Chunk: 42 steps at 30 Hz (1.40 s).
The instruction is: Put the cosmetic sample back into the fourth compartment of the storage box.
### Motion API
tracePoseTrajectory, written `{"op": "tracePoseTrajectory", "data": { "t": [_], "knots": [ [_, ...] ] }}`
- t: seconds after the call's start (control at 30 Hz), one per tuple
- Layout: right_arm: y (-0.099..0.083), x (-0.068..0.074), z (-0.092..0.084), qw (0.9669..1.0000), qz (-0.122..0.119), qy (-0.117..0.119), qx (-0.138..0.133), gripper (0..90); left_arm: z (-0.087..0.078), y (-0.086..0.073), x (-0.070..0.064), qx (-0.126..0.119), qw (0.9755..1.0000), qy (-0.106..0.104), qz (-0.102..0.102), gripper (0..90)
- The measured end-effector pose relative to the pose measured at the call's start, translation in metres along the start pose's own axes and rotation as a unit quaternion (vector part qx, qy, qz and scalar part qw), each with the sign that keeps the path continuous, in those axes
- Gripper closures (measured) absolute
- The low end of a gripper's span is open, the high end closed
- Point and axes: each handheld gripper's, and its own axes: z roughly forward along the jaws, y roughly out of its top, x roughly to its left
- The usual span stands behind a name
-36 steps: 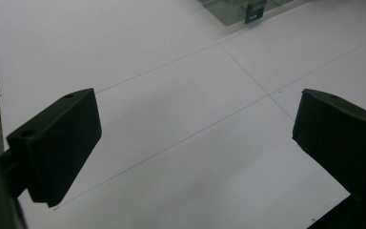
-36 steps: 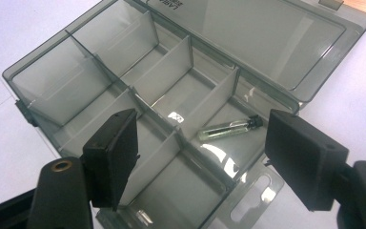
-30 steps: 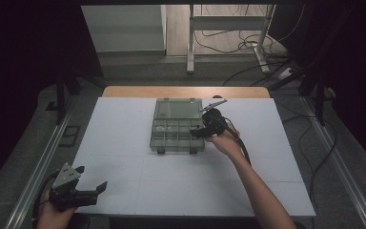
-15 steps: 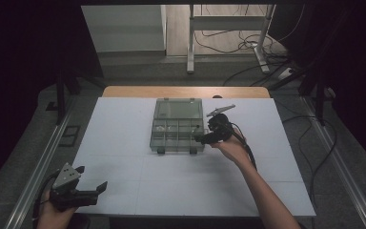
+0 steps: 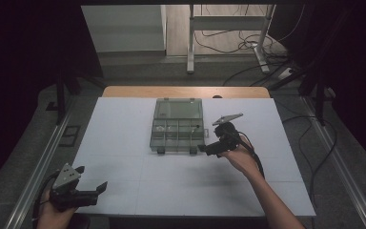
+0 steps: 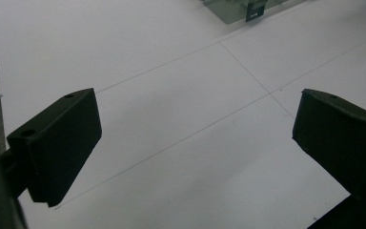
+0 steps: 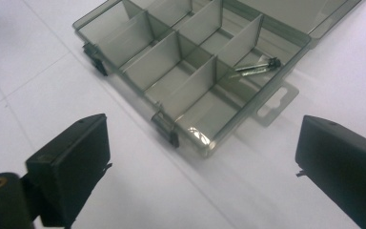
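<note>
No text, label, brand, number or sign can be read anywhere here. The clear compartment box (image 5: 177,125) carries no lettering that can be made out on its lid, walls or latches, and the small screw (image 7: 255,67) lying in one of its compartments is too small to show any marking. The white counter (image 5: 124,143) bears only thin plain lines, no writing. The black jaws of the left gripper (image 6: 195,143) and the right gripper (image 7: 205,162) are unmarked.
</note>
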Motion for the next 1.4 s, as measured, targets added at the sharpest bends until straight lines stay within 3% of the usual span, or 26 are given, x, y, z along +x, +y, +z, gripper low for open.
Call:
{"op": "tracePoseTrajectory", "data": {
  "t": [0.3,0.5,1.4],
  "knots": [
    [-0.018,0.009,-0.024,0.9998,-0.001,0.005,-0.017,0.7,0.0,0.0,0.0,0.002,1.0,0.002,0.001,3.2],
    [-0.032,0.016,-0.036,0.9998,-0.009,-0.006,-0.018,0.0,0.0,0.0,-0.001,0.002,1.0,0.003,0.001,3.2],
    [-0.086,0.023,-0.088,0.9986,-0.006,-0.043,-0.032,0.0,0.001,0.0,0.001,0.001,1.0,-0.006,-0.002,4.6]
  ]
}}
